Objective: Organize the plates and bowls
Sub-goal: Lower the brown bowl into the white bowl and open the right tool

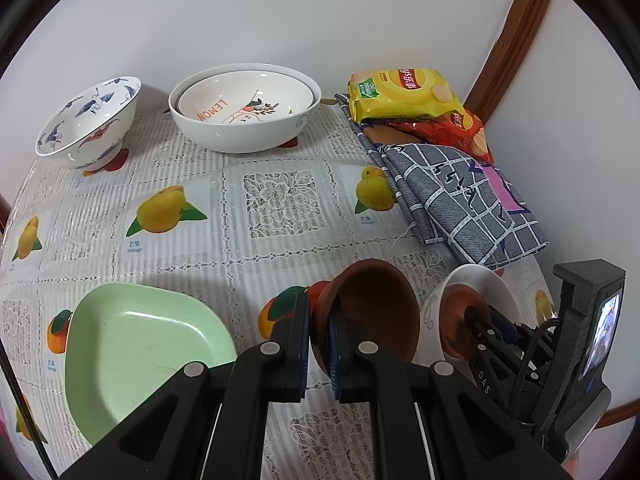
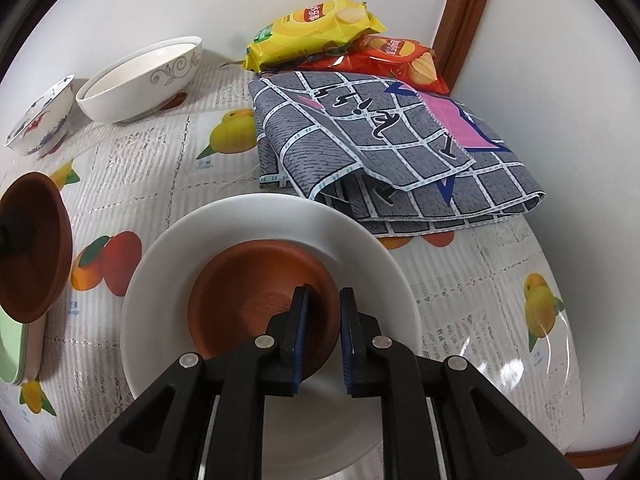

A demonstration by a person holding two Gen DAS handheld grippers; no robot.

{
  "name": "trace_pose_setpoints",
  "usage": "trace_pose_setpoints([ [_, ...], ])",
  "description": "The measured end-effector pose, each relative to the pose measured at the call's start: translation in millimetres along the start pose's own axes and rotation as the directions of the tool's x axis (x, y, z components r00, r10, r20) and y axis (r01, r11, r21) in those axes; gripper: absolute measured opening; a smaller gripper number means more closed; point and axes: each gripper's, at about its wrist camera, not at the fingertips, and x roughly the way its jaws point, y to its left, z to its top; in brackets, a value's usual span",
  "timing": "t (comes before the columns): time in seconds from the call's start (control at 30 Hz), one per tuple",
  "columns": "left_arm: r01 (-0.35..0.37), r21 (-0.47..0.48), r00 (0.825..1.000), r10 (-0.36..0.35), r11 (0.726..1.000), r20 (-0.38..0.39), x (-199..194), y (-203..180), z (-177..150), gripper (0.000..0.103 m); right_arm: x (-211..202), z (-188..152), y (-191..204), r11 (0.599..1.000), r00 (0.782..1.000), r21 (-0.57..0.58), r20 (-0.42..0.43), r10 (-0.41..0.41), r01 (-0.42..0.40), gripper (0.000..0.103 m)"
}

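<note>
My left gripper point(image 1: 319, 312) is shut on the rim of a brown bowl point(image 1: 372, 304), which hangs tilted above the table; the same bowl point(image 2: 32, 240) shows at the left edge of the right wrist view. A second brown bowl point(image 2: 256, 280) sits inside a white bowl point(image 2: 360, 248) near the table's front right. My right gripper point(image 2: 324, 300) straddles that second bowl's near rim, one finger inside and one outside. A thin gap shows beside the rim, so the pads do not press on it. The right gripper point(image 1: 480, 320) also appears in the left wrist view, reaching into the white bowl point(image 1: 484, 280).
A pale green plate point(image 1: 140, 340) lies at the front left. At the back stand a blue-patterned bowl point(image 1: 88, 120) and a large white bowl point(image 1: 240, 136) with a lemon-print bowl point(image 1: 244, 100) nested inside. A folded grey checked cloth point(image 2: 380, 140) and two crisp bags point(image 2: 312, 28) fill the back right corner.
</note>
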Motion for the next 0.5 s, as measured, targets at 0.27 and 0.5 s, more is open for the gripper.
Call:
trace_pose_setpoints([
  [0.27, 0.004, 0.016, 1.000, -0.004, 1.000, 0.007, -6, -5, -1, 0.009, -2, -1, -4, 0.999, 0.999, 0.000, 0.001, 0.041, -0.041, 0.016],
  [0.5, 0.005, 0.020, 1.000, -0.005, 1.000, 0.018, -12, -8, -1, 0.009, -15, -2, -9, 0.997, 0.996, 0.023, 0.030, 0.079, -0.080, 0.031],
])
